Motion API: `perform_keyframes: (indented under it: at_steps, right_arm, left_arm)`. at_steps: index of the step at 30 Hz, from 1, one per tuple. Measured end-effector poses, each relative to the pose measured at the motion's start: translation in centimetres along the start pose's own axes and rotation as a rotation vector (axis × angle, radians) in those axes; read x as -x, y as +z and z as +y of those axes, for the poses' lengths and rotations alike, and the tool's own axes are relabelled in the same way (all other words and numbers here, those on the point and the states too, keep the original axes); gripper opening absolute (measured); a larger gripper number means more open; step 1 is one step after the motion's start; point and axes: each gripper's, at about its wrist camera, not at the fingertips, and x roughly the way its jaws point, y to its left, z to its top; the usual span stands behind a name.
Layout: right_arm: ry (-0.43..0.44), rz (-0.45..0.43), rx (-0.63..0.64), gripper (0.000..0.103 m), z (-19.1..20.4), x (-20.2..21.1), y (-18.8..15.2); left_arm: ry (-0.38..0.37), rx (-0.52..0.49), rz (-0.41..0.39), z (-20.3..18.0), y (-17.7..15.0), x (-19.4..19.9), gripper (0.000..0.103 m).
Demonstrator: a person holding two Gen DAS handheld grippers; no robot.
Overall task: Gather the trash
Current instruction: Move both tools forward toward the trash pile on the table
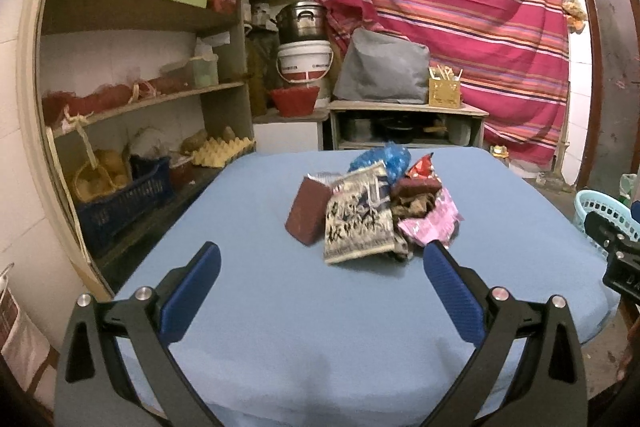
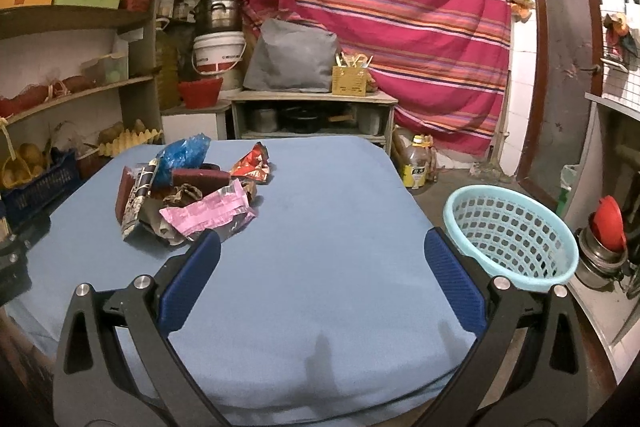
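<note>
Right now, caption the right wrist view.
Open right gripper above blue table, wrapper pile left, turquoise basket right.

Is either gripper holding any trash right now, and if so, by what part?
Nothing is held. The left gripper and right gripper are both open and empty above the blue table, short of the wrapper pile.

Lighting: even indoor light, moderately bright; your source is out of frame. White wall tiles at your upper right wash out pale.
Shadows: soft, faint patches on the desk [image 2: 320, 259] between the right claw [image 2: 322, 255] fingers.
Blur: slight softness on the wrapper pile [image 1: 372, 215] just ahead of the left claw [image 1: 322, 257]; its print is unreadable.
Distortion: strong fisheye; shelves [image 1: 132, 15] at your left bow outward, the corners fall to black.
</note>
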Motion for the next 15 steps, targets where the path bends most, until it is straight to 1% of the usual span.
perform_keyframes:
  at_steps: [4,8,10,12,15]
  right_arm:
    - [0.021,0.019,-0.005,0.099,0.3,-1.3,0.9]
    - [0.031,0.029,-0.029,0.099,0.4,-3.3,2.4]
    - [0.052,0.034,-0.03,0.099,0.6,-4.4,3.1]
    - [0.089,0.053,-0.015,0.099,1.2,-5.7,3.7]
    - [0.095,0.065,0.017,0.099,2.3,-7.7,4.8]
  left_arm:
    - [-0.003,-0.028,-0.006,0.5,1.3,-1.2,0.099]
    - [-0.019,-0.014,0.001,2.1,3.0,-3.3,0.099]
    - [-0.024,-0.011,0.004,2.6,3.5,-4.4,0.099]
    - [-0.024,-0.018,0.015,3.1,4.1,-6.0,0.099]
    - [-0.021,-0.04,0.029,3.5,4.8,-8.2,0.099]
